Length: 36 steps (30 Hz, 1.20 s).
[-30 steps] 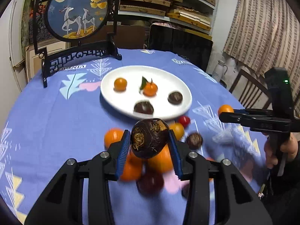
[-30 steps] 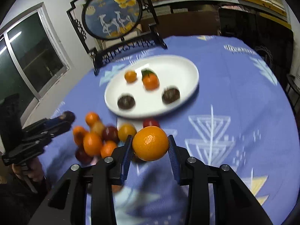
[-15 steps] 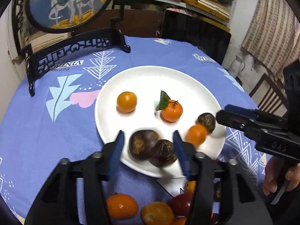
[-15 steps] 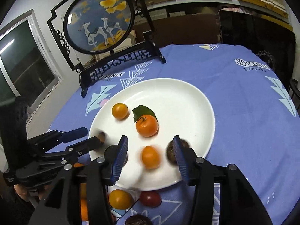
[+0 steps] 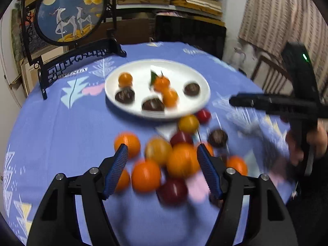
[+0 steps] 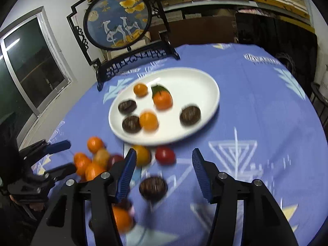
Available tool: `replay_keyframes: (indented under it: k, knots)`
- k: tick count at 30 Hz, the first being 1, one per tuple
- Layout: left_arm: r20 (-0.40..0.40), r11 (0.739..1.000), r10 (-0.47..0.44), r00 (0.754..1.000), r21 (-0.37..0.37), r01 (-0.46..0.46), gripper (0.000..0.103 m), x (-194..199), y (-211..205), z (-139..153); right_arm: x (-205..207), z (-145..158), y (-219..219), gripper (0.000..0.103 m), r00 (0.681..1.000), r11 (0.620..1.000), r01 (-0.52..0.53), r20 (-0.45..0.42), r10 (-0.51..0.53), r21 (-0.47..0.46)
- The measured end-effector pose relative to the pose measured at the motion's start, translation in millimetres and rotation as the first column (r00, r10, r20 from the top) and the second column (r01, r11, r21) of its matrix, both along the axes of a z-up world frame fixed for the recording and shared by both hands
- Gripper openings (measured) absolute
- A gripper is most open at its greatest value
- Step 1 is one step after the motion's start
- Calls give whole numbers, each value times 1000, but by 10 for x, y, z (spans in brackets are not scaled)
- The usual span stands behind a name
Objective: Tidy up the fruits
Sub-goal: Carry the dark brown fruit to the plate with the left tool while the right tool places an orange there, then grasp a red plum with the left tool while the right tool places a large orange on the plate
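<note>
Left gripper (image 5: 162, 155): my jaws are spread wide, holding nothing, above the blurred pile of fruit (image 5: 164, 160) on the tablecloth (image 5: 61, 133).
Right gripper (image 6: 163, 169): my jaws are spread wide and empty, a dark brown fruit (image 6: 153, 187) lying loose on the cloth between them.
Plate (image 6: 207, 86): white, beyond both grippers, carrying three orange and three dark fruits.
Loose fruit: a yellow one (image 6: 142, 155) and a red one (image 6: 165, 155) just beside the plate's near rim.
Screen (image 6: 119, 19): round deer picture on a black stand, behind the plate.
</note>
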State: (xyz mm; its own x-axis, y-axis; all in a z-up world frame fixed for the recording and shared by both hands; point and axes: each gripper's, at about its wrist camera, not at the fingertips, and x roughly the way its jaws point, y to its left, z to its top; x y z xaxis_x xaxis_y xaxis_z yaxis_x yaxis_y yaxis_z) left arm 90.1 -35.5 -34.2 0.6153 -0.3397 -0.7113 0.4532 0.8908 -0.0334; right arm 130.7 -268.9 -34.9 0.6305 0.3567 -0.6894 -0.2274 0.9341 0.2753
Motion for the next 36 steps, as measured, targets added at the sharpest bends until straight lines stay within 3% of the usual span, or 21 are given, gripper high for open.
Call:
replay_keyframes:
  k: [5,7,8,12,14,16,18,23,28,32,33,34,36]
  knots:
    - [-10,999,-15,1000,38,15,67,-278,12,-215,-268,-168,-122,57,999,999,27,-36,-27,23]
    - [-43,999,-25,999,25,26,49,-321,-4,-301,-350,-185,-153,57,999,999,34,-37,-33,30]
    - [-57,999,-28,998,23,29,47,-319,-23,-339,-394,-189,-168,57,999,999,37,-36,-35,30]
    - [-69,999,10,998,49,-6,47,-256,-96,-492,-514,-193,-184,57,999,999,36,-31,-35,17]
    - [-114,999,32,993,30,-28,47,-158,-93,-570,-586,-195,-172,57,999,1000,21,-31,-21,15]
    - [-105,999,38,994,29,-35,46,-131,-105,-572,-638,-199,-127,57,999,1000,-8,-35,9,14]
    - [-96,999,41,995,22,-39,37,-139,-88,-565,-711,-225,-26,57,996,997,-75,-44,76,16]
    - [-78,999,15,997,-45,-19,37,-301,3,-431,-787,-265,281,57,977,978,-206,-47,206,18]
    - [-68,998,20,998,-65,-24,37,-389,102,-337,-623,-422,451,57,969,974,-222,-103,226,49]
    - [-68,997,27,997,-70,-32,37,-430,153,-326,-481,-559,400,57,958,964,-210,-163,236,162]
    - [-69,997,30,997,-73,-35,37,-430,167,-330,-464,-593,367,55,955,959,-206,-173,240,196]
    - [-71,996,34,997,-75,-39,37,-425,180,-333,-478,-596,357,44,953,954,-213,-168,251,212]
    - [-75,996,41,996,-81,-47,37,-411,193,-330,-522,-571,354,44,953,951,-219,-163,257,217]
